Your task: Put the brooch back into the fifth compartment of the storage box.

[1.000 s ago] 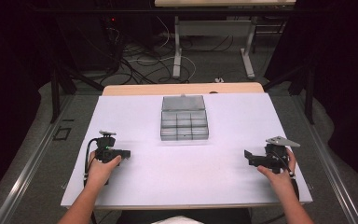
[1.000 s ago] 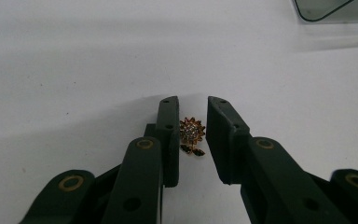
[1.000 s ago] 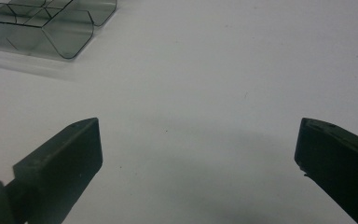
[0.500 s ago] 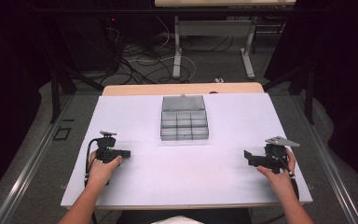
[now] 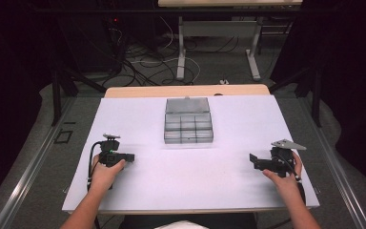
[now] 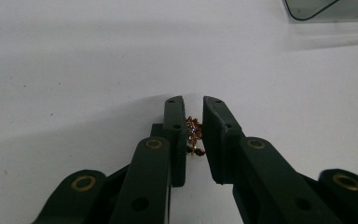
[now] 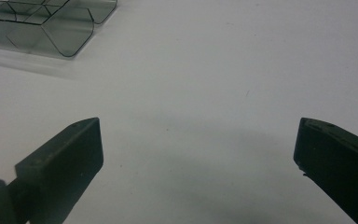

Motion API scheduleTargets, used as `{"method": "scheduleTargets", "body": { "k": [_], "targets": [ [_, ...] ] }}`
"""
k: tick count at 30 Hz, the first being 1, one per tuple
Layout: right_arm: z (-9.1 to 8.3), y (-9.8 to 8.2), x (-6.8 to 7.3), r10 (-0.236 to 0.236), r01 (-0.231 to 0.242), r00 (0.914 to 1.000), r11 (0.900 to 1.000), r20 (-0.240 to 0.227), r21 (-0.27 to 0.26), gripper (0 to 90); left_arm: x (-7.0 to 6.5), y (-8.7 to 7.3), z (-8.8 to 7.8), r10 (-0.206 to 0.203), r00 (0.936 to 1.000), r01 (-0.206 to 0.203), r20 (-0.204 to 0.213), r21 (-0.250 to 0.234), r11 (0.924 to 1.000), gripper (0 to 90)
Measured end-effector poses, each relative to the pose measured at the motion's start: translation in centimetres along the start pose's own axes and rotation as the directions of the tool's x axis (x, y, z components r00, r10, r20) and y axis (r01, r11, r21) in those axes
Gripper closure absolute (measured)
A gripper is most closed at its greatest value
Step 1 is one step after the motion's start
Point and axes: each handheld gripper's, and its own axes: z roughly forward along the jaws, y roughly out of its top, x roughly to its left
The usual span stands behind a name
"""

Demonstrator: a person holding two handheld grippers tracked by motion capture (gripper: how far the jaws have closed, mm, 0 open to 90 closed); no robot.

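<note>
A broad white table top (image 5: 228, 186) carries everything here. Toward its far middle sits a clear plastic compartment box with its lid folded back (image 5: 188, 120), divided into small cells; what the cells hold cannot be told.

At the near left, the left gripper (image 6: 194, 122) rests low over the white surface, its jaws drawn nearly together on a small gold-coloured ornament set with tiny purple and pink stones (image 6: 194, 135), which is pinched between the inner faces, back from the tips. At the near right, the right gripper (image 7: 198, 144) hovers with its jaws spread wide and nothing between them, the box corner (image 7: 51, 28) ahead of it.

The ornament looks very light, stiff and rather delicate, with fine prongs or links that could bend or snag. It would probably be best held gently across its thicker body, since a hard squeeze may deform it and smooth metal may slip.
</note>
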Motion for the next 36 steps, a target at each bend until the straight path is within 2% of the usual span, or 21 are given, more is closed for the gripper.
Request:
{"method": "scheduleTargets", "body": {
  "k": [13,17,28,36],
  "targets": [
    [0.0,0.0,0.0,0.005,-0.005,1.0000,1.000,0.005,-0.006,0.9,0.1,0.1,-0.4,-0.001,0.9999,0.000,-0.012,-0.014,0.9999,80.3],
    [0.0,0.0,0.0,0.005,-0.005,1.0000,1.000,-0.001,-0.001,0.9,0.0,0.0,-0.5,-0.009,0.9999,0.009,-0.012,-0.030,0.9995,80.4],
    [0.0,0.0,0.0,0.007,-0.007,1.0000,1.000,0.000,-0.002,1.0,-0.2,0.0,-1.0,0.008,0.9996,-0.009,-0.026,-0.061,0.9981,80.4],
    [0.0,0.0,0.0,0.006,-0.006,1.0000,1.000,-0.001,-0.001,1.0,-0.9,-0.1,-1.3,0.027,0.9995,-0.028,-0.017,-0.085,0.9960,80.5]
  ]
}}
